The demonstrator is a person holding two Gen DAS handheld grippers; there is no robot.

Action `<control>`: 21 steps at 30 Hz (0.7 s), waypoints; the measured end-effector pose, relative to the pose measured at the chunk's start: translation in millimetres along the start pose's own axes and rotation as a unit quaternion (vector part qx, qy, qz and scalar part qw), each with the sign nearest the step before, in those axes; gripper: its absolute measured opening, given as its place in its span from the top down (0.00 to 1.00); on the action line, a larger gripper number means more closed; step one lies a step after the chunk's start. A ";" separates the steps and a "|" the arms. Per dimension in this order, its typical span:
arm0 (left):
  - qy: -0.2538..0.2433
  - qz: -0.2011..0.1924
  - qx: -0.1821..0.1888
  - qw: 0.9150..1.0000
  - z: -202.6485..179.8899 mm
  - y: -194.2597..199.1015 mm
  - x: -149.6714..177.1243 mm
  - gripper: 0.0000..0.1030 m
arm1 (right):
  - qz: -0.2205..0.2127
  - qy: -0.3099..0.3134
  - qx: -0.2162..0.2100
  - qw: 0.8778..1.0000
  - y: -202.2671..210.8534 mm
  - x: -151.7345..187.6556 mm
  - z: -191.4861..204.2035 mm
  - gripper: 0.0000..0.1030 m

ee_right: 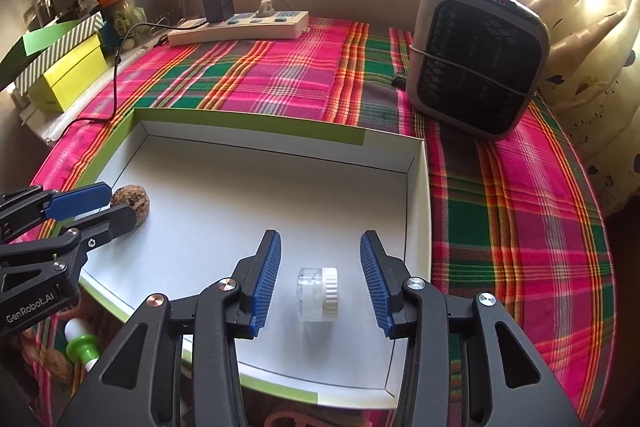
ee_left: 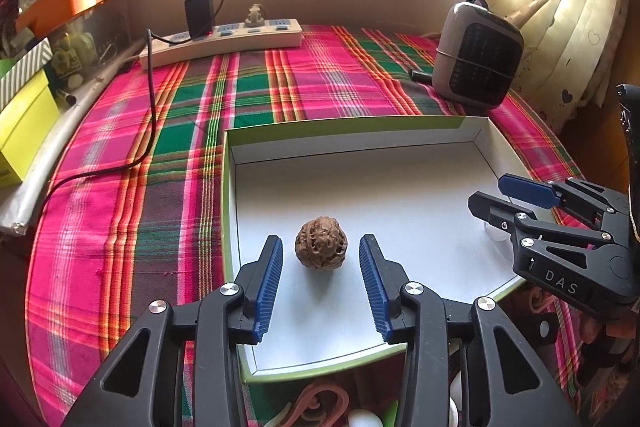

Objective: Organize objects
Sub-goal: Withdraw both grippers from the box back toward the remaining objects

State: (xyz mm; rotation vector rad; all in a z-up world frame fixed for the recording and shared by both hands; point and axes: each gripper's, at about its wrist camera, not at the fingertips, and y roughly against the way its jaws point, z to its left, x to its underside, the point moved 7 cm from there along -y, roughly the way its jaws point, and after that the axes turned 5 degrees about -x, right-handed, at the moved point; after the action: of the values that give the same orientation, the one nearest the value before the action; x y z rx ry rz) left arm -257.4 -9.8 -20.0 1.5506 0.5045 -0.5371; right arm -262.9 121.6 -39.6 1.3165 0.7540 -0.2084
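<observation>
Blue-padded left gripper [ee_left: 320, 283] and right gripper [ee_right: 320, 279] hanging released over white tray [ee_left: 400, 135].
Straddling walnut [ee_left: 321, 243] at six o'clock and clear jar [ee_right: 317, 291] at five o'clock, untouched; lifting straight up, avoiding nudging either.

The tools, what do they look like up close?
Both the left tool and the right tool are black plastic frames with silver bolts and blue ribbed pads. White lettering marks their sides: "DAS" on the right one, "GenRobot.AI" on the left.
</observation>
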 end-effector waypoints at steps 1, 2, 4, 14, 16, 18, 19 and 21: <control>-0.001 -0.001 0.000 1.000 0.2 1.7 0.7 0.63 | -0.002 -0.001 -0.001 1.000 2.0 0.3 0.1 0.58; -0.001 -0.004 -0.002 1.000 0.4 4.2 1.4 0.63 | -0.004 -0.002 -0.002 1.000 4.3 0.7 0.8 0.57; 0.002 -0.010 -0.004 1.000 1.7 8.5 1.9 0.63 | -0.010 -0.003 -0.004 1.000 9.5 1.5 2.2 0.57; 0.009 -0.032 -0.005 0.999 7.8 34.0 10.5 0.62 | -0.038 0.001 -0.006 0.999 37.8 11.9 10.2 0.57; 0.009 -0.036 -0.005 0.999 7.9 38.3 13.1 0.62 | -0.039 0.001 -0.007 0.999 41.2 15.3 11.5 0.57; 0.011 -0.040 -0.004 0.999 8.4 43.2 16.7 0.62 | -0.042 0.002 -0.008 0.999 45.4 18.4 12.7 0.57; 0.012 -0.041 -0.003 0.999 8.7 45.4 18.4 0.62 | -0.045 0.003 -0.008 0.999 49.0 20.5 13.2 0.57; 0.014 -0.045 -0.003 0.999 9.4 50.7 22.5 0.62 | -0.049 0.005 -0.006 0.999 54.1 23.6 13.5 0.57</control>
State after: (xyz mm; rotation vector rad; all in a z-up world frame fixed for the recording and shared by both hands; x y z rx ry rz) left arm -208.8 -21.6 5.9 1.5361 0.5984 -0.5833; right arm -210.7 130.2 -10.1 1.2704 0.8278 -0.2767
